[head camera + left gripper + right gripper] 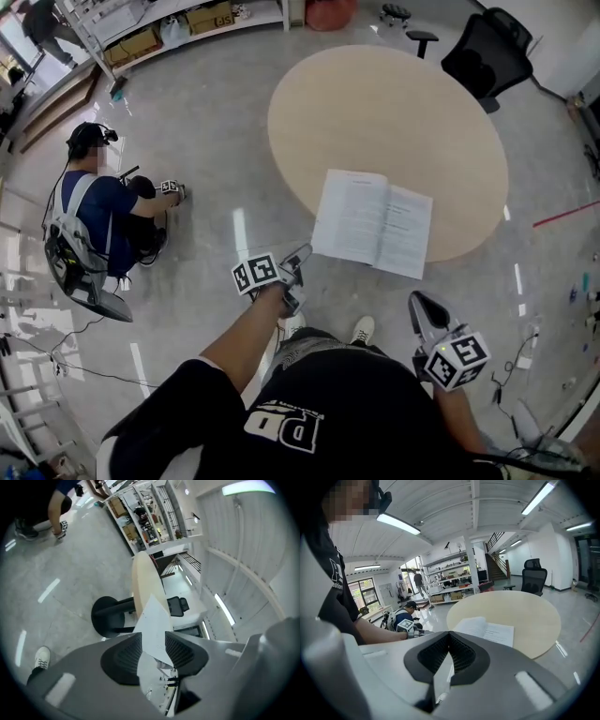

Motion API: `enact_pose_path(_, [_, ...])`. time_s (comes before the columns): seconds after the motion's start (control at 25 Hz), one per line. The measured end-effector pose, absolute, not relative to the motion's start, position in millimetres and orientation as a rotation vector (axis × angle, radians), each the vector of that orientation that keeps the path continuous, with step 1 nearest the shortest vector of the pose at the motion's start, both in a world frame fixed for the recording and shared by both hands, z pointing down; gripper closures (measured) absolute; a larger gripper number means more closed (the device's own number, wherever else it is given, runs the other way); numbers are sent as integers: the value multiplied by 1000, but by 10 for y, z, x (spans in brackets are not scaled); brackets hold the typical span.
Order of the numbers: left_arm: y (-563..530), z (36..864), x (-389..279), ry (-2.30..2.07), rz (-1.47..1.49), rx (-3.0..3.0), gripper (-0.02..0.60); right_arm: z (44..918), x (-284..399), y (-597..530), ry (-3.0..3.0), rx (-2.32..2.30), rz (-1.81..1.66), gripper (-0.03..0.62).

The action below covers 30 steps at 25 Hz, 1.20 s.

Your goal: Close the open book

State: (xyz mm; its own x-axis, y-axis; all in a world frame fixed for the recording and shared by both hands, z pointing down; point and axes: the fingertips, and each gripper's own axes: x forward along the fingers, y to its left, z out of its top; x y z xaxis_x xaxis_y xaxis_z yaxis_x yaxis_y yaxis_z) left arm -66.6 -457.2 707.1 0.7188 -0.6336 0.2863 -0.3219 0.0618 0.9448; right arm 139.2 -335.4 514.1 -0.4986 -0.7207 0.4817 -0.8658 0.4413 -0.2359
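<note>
While book (372, 222) lies open at near edge of round worktop (394, 112) (near corners overhanging), left hand-held gripper (300, 277) sits just beside left page, jaws apart, clamping nothing; right hand-held gripper (419, 305) closed, empty.

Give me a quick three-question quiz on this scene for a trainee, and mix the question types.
1. True or false: the book lies closed on the round table.
2. Which gripper has its jaws apart? A left, B right, C both.
3. Short answer: what black piece of furniture stands beyond the table's far edge?

Key
1. False, it lies open.
2. A: the left gripper is open, the right gripper is shut.
3. An office chair.
</note>
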Motion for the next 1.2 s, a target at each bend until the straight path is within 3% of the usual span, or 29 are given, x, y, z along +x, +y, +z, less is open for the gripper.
enact_pose_path(0.32, [-4595, 7650, -666, -853, -223, 1398, 410, 5146, 1611, -3395, -2368, 1414, 678, 585])
enact_pose_path(0.6, [-4679, 7640, -606, -774, -344, 1326, 411, 5109, 1743, -3381, -2346, 1469, 699, 585])
enact_pose_path(0.68, [-4670, 7603, -518, -729, -338, 1338, 422, 5115, 1755, -3375, -2347, 1475, 701, 585])
enact_pose_path(0.8, [-4654, 7538, -434, -692, -318, 1371, 491, 5115, 1774, -3374, -2349, 1487, 702, 585])
enact_pose_path(1.2, [-4726, 6963, -427, -719, -346, 1570, 571, 5147, 1710, -3415, -2393, 1439, 701, 585])
